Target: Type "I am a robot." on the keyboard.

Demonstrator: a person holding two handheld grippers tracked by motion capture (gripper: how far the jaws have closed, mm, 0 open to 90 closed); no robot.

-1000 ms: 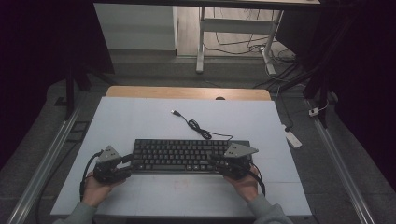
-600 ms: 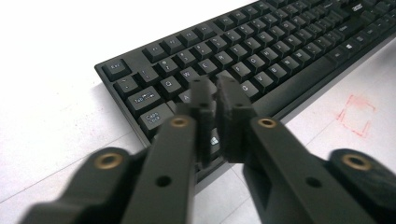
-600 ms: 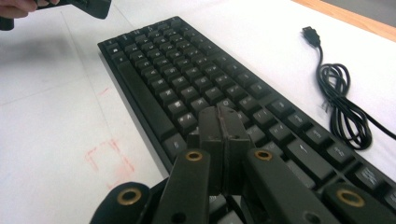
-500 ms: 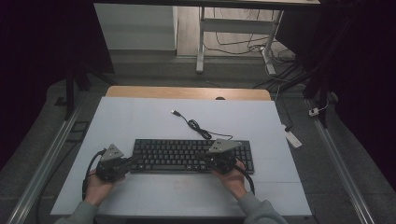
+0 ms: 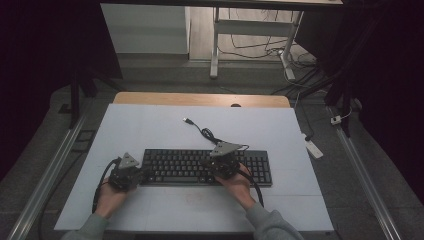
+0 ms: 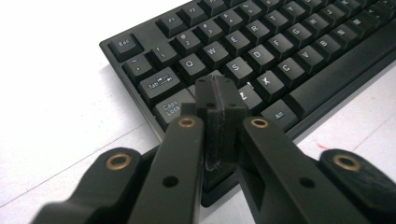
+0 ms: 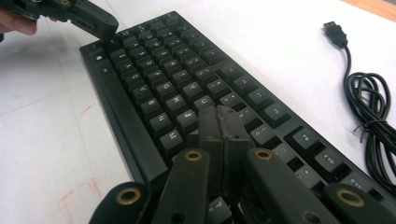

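Black rigid plastic keyboard (image 5: pixel 207 167): light, keys depress easily; lift by end edges. Left gripper (image 6: pixel 218 95), right gripper (image 7: pixel 223 122): jaws closed empty, tips over keys.

Black keyboard (image 5: pixel 206 167) with white lettering on its keys, lying on a plain white table (image 5: pixel 150 125) that carries a few faint red marks. Its cable (image 7: pixel 373 112) is black too, down to the plug. Both grippers, left (image 6: pixel 218 95) and right (image 7: pixel 224 122), are black with brass-coloured rivets, each topped by a grey plate. The sleeves (image 5: pixel 270 227) are grey-green. A tan wooden strip (image 5: pixel 200 99) edges the table's far side.
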